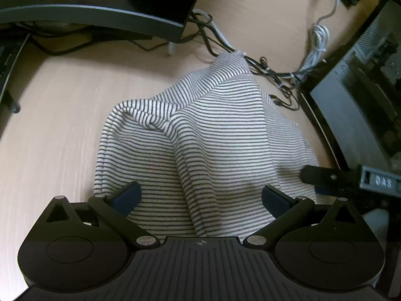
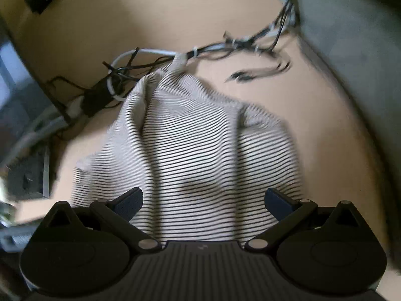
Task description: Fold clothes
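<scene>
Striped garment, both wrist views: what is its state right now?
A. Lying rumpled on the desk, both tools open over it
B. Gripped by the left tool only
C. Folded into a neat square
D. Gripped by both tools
A: the striped garment lies rumpled on the desk, and the left tool and right tool both have fingers spread wide with nothing pinched.

It looked like an office desk: pale wood desktop (image 1: 62,138), a monitor (image 1: 100,2), tangled cables (image 1: 275,75), a computer case (image 1: 363,95).
</scene>
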### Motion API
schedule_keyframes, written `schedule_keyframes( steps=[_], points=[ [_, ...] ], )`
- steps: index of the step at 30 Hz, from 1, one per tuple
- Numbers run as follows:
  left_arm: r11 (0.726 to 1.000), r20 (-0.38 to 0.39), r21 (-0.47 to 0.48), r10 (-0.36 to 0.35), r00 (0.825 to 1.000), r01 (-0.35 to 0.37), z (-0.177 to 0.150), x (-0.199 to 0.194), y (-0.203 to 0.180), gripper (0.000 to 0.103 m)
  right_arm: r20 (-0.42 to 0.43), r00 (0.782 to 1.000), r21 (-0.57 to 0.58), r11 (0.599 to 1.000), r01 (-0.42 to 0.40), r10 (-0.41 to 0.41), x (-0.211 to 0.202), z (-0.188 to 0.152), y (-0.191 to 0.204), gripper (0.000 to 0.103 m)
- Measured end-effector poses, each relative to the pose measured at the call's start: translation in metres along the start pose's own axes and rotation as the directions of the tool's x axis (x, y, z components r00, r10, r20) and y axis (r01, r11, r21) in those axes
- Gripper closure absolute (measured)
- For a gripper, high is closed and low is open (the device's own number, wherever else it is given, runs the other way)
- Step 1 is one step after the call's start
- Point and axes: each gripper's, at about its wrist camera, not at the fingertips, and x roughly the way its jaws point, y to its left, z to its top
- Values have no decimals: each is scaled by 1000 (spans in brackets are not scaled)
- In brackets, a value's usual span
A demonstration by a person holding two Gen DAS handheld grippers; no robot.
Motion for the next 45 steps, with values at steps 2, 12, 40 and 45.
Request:
schedule_keyframes(
  steps=[2, 12, 40, 45],
  points=[
    [1000, -13, -10, -22, 1000, 22, -4, -5, 5, 0, -28, 998, 49, 998, -50, 51, 7, -1, -4, 0],
    [995, -134, 3, -94, 987, 95, -51, -39, 9, 0, -82, 996, -74, 997, -26, 20, -20, -48, 9, 0],
    [957, -178, -33, -290, 940, 289, -45, -18, -15, 41, -34, 996, 108, 991, -77, 82, -61, -100, -3, 0],
    [959, -175, -3, -280, 944, 284, -48, -12, -26, 88, 7, 987, 246, 956, -157, 160, -64, -99, -24, 0]
  ],
)
